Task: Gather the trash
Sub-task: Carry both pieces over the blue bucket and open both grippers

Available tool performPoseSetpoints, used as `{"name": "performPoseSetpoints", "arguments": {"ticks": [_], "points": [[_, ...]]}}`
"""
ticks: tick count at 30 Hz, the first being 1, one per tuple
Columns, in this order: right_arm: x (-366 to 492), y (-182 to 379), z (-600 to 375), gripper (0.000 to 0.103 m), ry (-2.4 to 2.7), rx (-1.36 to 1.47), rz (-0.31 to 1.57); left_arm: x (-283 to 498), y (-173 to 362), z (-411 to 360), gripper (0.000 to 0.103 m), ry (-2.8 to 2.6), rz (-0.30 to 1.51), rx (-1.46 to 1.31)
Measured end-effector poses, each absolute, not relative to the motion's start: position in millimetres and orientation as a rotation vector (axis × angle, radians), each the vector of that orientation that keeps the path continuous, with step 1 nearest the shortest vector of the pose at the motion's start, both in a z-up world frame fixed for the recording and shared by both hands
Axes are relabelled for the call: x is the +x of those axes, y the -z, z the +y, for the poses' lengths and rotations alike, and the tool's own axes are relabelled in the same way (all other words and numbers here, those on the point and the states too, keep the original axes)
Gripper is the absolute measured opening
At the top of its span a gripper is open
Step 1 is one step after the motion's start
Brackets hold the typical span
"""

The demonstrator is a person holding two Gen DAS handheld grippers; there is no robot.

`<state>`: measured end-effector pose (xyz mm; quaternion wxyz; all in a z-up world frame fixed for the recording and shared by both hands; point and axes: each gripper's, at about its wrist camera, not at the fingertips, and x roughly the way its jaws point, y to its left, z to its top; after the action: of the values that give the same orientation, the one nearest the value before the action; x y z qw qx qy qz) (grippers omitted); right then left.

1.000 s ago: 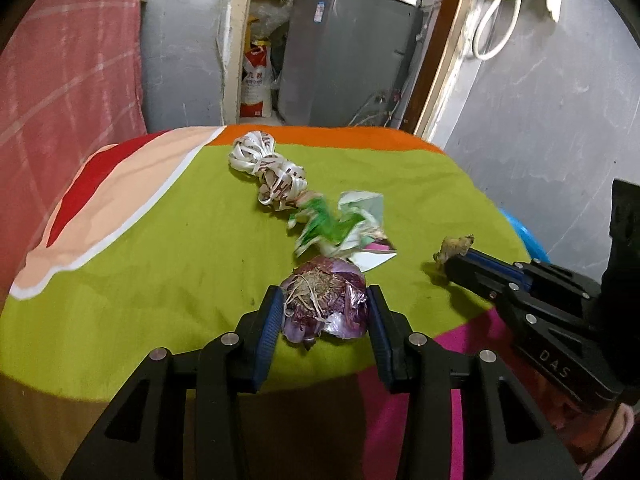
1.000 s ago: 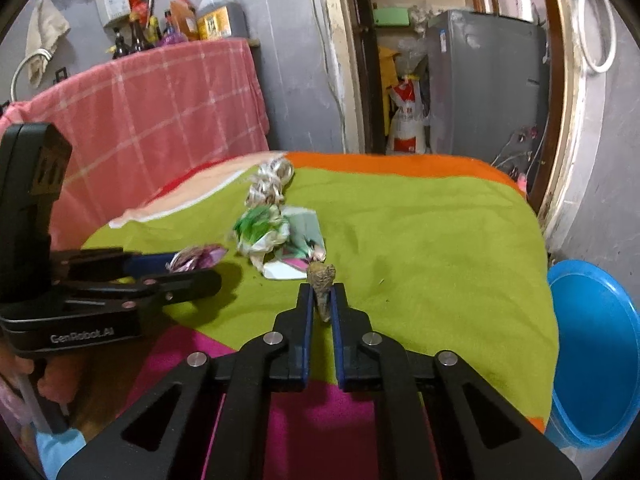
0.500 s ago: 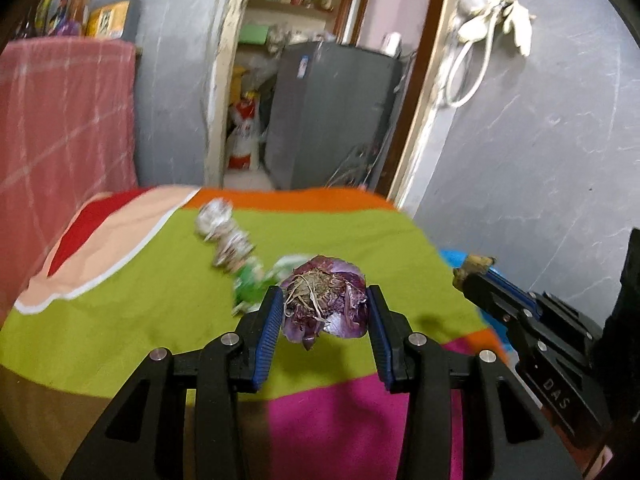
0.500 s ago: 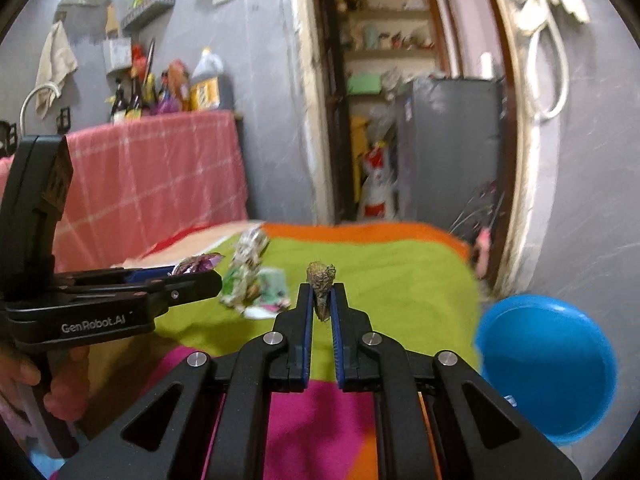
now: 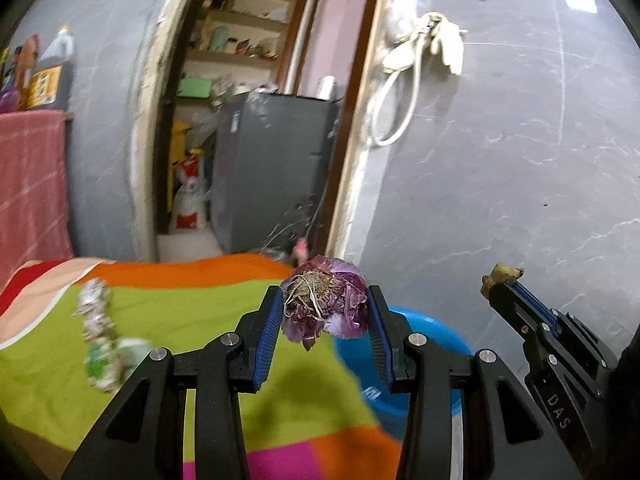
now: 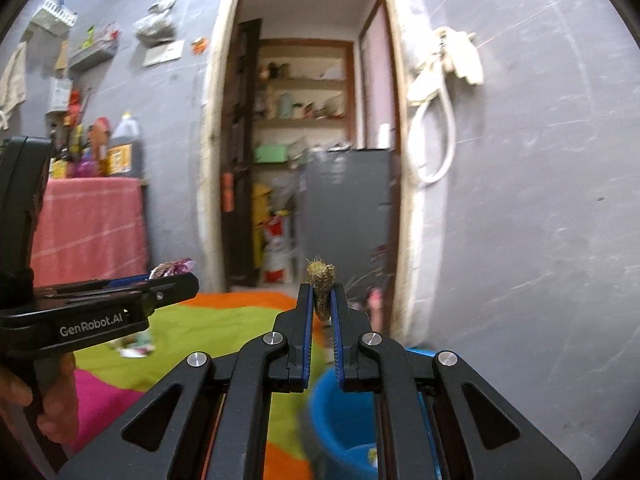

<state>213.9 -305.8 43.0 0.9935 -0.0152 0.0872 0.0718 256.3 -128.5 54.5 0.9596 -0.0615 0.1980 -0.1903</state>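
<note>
- The left gripper (image 5: pixel 323 322) is clamped on a purple onion scrap (image 5: pixel 325 307), jaws partway apart around it.
- The right gripper (image 6: pixel 321 312) is pinched nearly together on a small brown stub (image 6: pixel 320 280).
- Both have lifted off the bright cloth (image 5: pixel 192 320) and swung toward the blue tub (image 5: pixel 436 344) (a second ago they hung low over the table), so the drop looks close.
- Crumpled wrappers (image 5: pixel 100 344) are left lying on the cloth, well apart from the tub.
</note>
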Motion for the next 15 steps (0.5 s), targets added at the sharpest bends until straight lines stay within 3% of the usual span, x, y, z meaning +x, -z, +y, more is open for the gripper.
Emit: {"name": "performPoseSetpoints", "arguments": {"ticks": [15], "points": [[231.6, -17.1, -394.9, 0.007, 0.023, 0.087, 0.202, 304.9, -26.6, -230.7, 0.037, 0.521, 0.439, -0.094]]}}
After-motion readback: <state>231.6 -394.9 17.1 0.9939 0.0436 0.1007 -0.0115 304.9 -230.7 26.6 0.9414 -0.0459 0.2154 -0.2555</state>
